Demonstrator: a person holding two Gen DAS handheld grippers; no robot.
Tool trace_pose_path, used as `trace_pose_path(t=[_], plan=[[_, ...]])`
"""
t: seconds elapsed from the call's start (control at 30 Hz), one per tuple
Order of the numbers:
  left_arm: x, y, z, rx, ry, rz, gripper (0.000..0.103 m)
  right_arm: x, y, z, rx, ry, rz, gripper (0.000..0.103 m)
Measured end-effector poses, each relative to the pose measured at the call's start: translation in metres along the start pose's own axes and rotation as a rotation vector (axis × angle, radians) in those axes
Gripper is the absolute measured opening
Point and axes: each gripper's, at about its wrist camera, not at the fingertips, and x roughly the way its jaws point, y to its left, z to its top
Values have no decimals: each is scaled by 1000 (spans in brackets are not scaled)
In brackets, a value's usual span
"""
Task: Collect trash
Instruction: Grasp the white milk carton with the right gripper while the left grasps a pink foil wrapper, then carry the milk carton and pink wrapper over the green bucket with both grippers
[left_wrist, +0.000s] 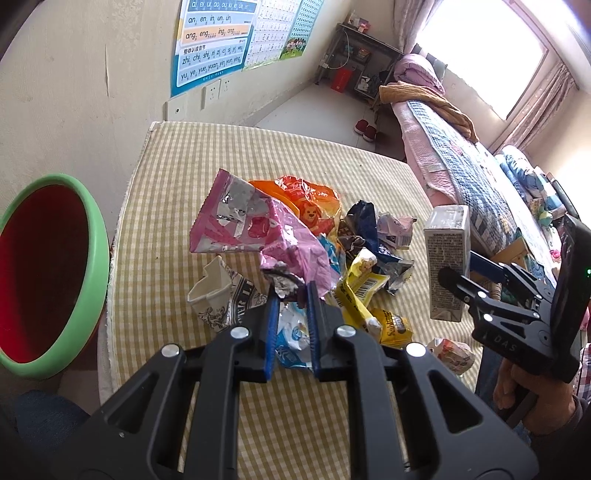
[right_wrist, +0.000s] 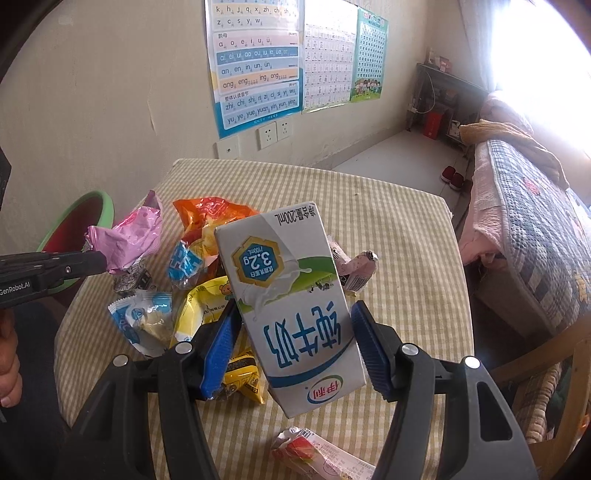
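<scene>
A heap of crumpled snack wrappers (left_wrist: 354, 258) lies on the checked tablecloth (left_wrist: 184, 166). My left gripper (left_wrist: 291, 291) is shut on a corner of the pink foil wrapper (left_wrist: 258, 225), which hangs lifted above the heap. The right wrist view shows the same left gripper (right_wrist: 99, 262) with the pink wrapper (right_wrist: 136, 236) at its tip. My right gripper (right_wrist: 294, 310) is shut on a white milk carton (right_wrist: 291, 295), held upside down above the table. From the left wrist view the carton (left_wrist: 447, 251) sits in the right gripper (left_wrist: 460, 269). A green-rimmed red bin (left_wrist: 92, 258) stands left of the table.
An orange bag (left_wrist: 310, 203), a yellow wrapper (left_wrist: 362, 288), a crushed paper cup (left_wrist: 218, 291) and a blue-white wrapper (left_wrist: 291, 339) remain in the heap. A small wrapper (right_wrist: 314, 454) lies near the front edge. A bed (left_wrist: 461, 166) runs along the right; a wooden chair (right_wrist: 554, 350) stands close by.
</scene>
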Motion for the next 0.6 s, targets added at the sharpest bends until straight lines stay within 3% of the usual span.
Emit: trace_pose_path(t=[0.6], plan=[[-35,19,-7,-27,-66,0,14,-20,24,20,-27,-42,9,60]])
